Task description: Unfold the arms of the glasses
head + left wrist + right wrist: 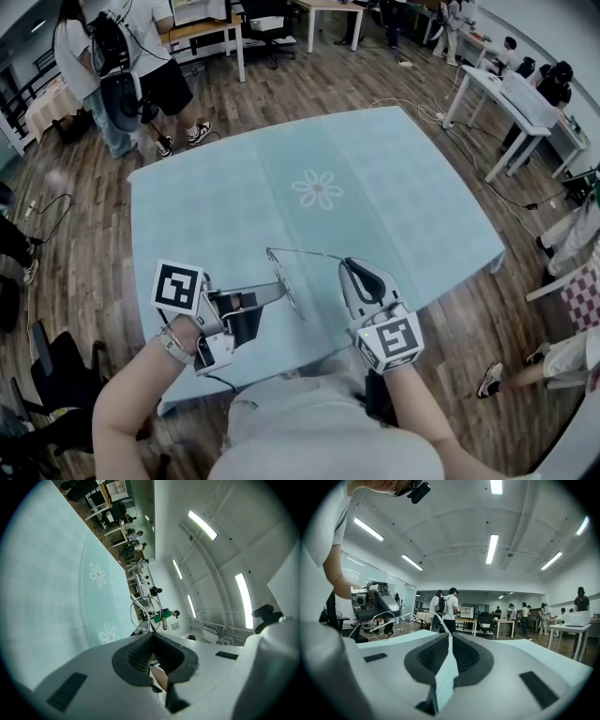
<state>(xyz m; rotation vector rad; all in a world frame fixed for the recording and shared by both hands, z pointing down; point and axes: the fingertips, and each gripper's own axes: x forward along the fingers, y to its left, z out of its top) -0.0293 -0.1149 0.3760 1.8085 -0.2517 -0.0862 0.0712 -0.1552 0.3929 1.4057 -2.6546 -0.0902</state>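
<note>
Thin wire-framed glasses [287, 281] hang above the near part of the light blue tablecloth [319, 187], held between my two grippers. My left gripper [279, 292] is shut on the front frame. In the left gripper view, a round wire lens rim [146, 610] sticks out just past the closed jaws [151, 634]. My right gripper [347, 263] is shut on the end of one arm [309, 253], which runs out sideways from the frame's far corner. In the right gripper view, that thin arm [440, 620] leads from the closed jaws [449, 634] toward the left gripper [375, 603].
The cloth has a daisy print [318, 188] in its middle. People [141, 56] stand beyond the far left corner. White desks [511, 98] stand at the right, with cables [412, 103] on the wooden floor. The table's near edge is close under my hands.
</note>
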